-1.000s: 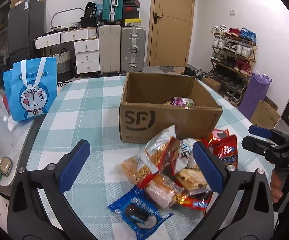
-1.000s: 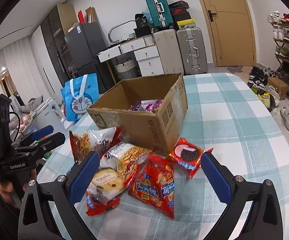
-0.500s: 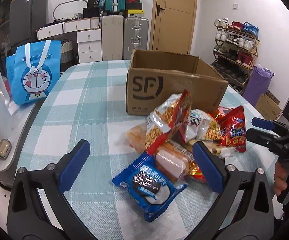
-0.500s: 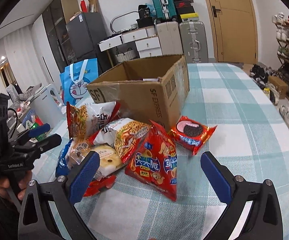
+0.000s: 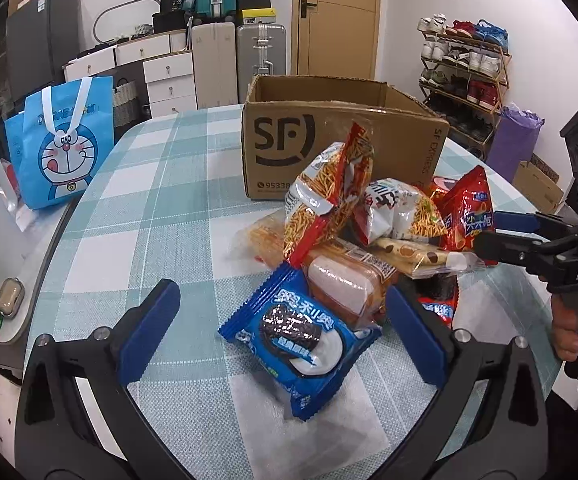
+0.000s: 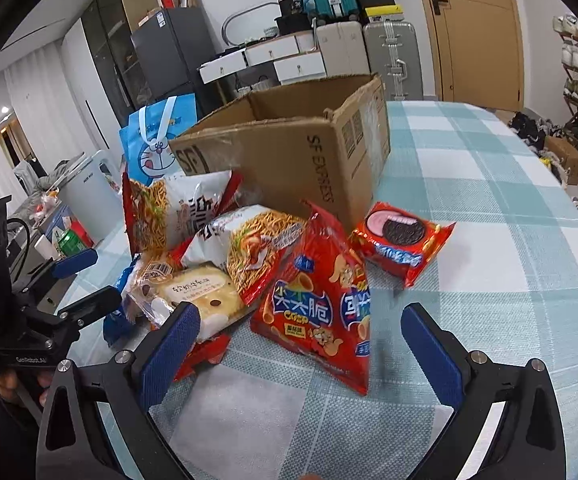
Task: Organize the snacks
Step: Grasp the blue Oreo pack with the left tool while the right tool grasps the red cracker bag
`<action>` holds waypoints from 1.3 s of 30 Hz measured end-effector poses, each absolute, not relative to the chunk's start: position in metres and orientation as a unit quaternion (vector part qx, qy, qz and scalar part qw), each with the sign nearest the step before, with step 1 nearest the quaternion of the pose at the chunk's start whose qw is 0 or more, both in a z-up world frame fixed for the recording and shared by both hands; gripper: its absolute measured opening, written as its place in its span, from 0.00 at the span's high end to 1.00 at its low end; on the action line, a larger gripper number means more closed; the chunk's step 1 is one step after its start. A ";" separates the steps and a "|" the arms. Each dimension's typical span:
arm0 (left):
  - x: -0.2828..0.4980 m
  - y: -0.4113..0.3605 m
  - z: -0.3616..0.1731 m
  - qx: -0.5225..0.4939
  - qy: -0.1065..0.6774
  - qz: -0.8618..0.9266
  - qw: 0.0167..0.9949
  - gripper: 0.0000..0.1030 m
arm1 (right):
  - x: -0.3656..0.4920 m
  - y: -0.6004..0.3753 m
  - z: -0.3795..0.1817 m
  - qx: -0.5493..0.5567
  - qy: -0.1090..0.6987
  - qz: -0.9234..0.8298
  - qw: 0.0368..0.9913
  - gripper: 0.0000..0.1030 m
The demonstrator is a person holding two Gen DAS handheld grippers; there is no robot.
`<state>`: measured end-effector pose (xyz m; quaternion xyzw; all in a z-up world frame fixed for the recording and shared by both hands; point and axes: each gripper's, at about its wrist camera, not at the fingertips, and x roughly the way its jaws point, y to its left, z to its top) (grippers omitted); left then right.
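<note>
**Both grippers spread over the snack pile**

The snack pile (image 5: 369, 232) lies on the checked counter (image 5: 137, 216) just in front of the cardboard box (image 5: 345, 140). The left gripper (image 5: 281, 340), fingers released, frames a blue cookie packet (image 5: 299, 330) whose long axis runs diagonally, near-right to far-left. The right gripper (image 6: 301, 344), likewise spread and empty, frames a red crisp bag (image 6: 321, 304).

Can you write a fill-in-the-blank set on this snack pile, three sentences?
1. Both the left gripper and the right gripper are ____.
2. The cookie packet between the left gripper's fingers is ____ in colour.
3. The cardboard box carries the letters ____.

Missing words: open; blue; SF
</note>
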<state>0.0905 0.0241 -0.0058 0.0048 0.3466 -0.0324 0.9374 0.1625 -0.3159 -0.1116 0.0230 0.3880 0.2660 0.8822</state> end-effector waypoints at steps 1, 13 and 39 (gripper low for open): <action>0.091 0.025 -0.007 0.006 0.349 -0.033 0.937 0.01 | 0.164 -0.316 -0.113 0.026 0.390 0.265 0.881 0.01; 0.097 0.034 -0.014 -0.026 0.369 -0.048 0.928 0.01 | 0.172 -0.310 -0.122 0.019 0.411 0.261 0.873 0.21; 0.102 0.027 -0.021 -0.016 0.383 -0.070 0.921 0.01 | 0.160 -0.318 -0.111 0.040 0.355 0.279 0.892 0.63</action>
